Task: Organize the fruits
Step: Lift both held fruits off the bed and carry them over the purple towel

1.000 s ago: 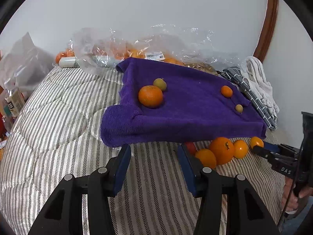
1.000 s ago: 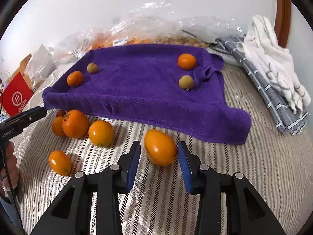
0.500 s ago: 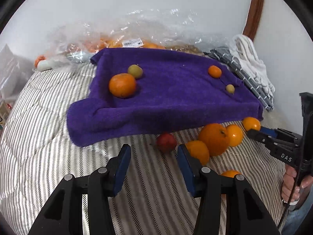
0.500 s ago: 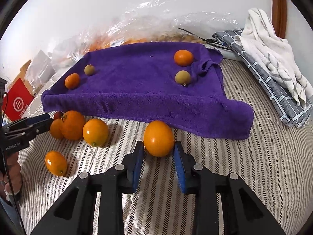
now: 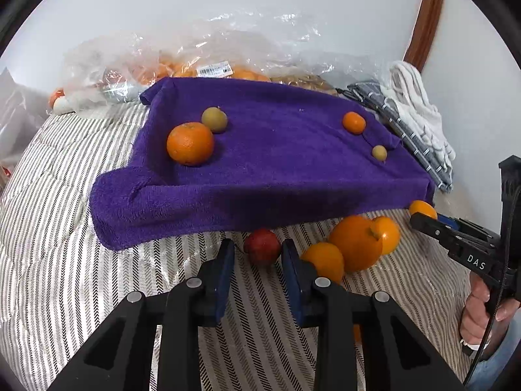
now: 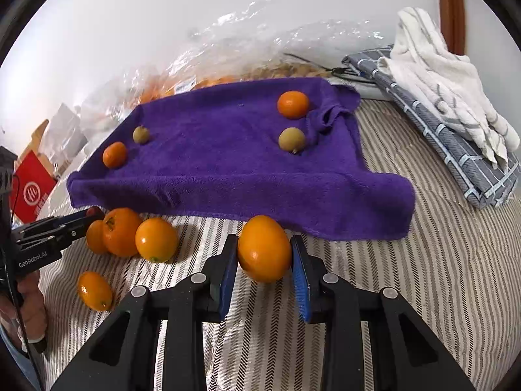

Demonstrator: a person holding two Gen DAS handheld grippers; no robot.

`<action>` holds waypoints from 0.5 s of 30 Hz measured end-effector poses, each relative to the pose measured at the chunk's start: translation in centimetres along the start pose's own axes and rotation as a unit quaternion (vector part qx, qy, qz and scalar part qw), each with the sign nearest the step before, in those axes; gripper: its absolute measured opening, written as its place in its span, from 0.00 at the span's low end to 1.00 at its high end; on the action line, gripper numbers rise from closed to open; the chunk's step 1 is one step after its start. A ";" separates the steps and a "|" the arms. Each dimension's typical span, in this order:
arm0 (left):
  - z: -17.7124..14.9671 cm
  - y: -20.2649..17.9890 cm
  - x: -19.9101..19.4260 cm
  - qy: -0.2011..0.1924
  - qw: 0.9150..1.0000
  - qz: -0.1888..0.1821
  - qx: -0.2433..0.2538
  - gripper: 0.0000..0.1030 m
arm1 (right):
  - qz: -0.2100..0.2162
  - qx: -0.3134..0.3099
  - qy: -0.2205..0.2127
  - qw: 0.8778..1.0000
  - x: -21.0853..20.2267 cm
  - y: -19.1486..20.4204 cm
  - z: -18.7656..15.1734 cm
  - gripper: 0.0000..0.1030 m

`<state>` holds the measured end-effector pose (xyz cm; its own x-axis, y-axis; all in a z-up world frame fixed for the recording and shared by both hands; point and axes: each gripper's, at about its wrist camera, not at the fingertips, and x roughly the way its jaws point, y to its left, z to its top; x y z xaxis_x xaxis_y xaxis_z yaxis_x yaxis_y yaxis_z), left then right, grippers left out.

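Both hands are at the pick-up step, each tool set on a fruit lying on the striped bed cover [image 5: 65, 277] just in front of the near hem of the purple towel [image 5: 276, 163]. The right tool [image 6: 264, 265] has its blue pads on either side of an oval orange fruit [image 6: 264, 249]; the left pad touches it and the right pad looks to be at its skin, so I judge the grip made or all but made, though the fruit seems not yet lifted. The left tool [image 5: 257, 260] stands at a middling gap around a small red fruit [image 5: 262, 247], with daylight on both sides, so nothing is held there yet. To the right of the red fruit sits a tight cluster of orange fruits [image 5: 355, 242], one of them just beside the left tool's right finger. On the towel lie four fruits: a large orange [image 5: 190, 143] and a greenish one [image 5: 214, 119] at far left, a small orange [image 5: 354, 123] and another greenish one [image 5: 379, 152] at far right. Next, the right tool needs a firm hold and a lift onto the towel; the left needs to close without nudging the neighbouring fruit.
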<state>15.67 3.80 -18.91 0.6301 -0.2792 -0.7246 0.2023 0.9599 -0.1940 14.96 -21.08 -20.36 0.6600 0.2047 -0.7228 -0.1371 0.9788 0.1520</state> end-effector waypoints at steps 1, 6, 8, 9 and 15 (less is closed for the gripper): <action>0.0 0.0 -0.2 -0.005 1.000 -0.002 -0.001 0.28 | 0.000 0.001 -0.004 1.000 -0.2 0.0 0.0 0.31; -0.2 0.6 -1.3 -0.034 0.999 -0.015 -0.020 0.28 | 0.002 0.004 -0.011 1.000 -0.4 -0.1 0.0 0.31; -0.2 1.0 -1.6 -0.043 0.998 -0.016 -0.030 0.28 | 0.004 0.004 -0.012 1.000 -0.5 -0.1 0.0 0.31; -0.1 1.2 -1.7 -0.047 0.998 -0.015 -0.036 0.28 | 0.004 0.003 -0.013 1.000 -0.5 -0.1 0.0 0.31; 0.0 2.3 -2.6 -0.077 0.995 0.001 -0.061 0.28 | 0.008 0.003 -0.022 1.000 -0.9 -0.1 -0.1 0.31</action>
<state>14.52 6.75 -17.45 0.7403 -0.2678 -0.6167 0.1142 0.9540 -0.2771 14.32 -21.37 -19.77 0.6903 0.2191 -0.6895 -0.1431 0.9756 0.1667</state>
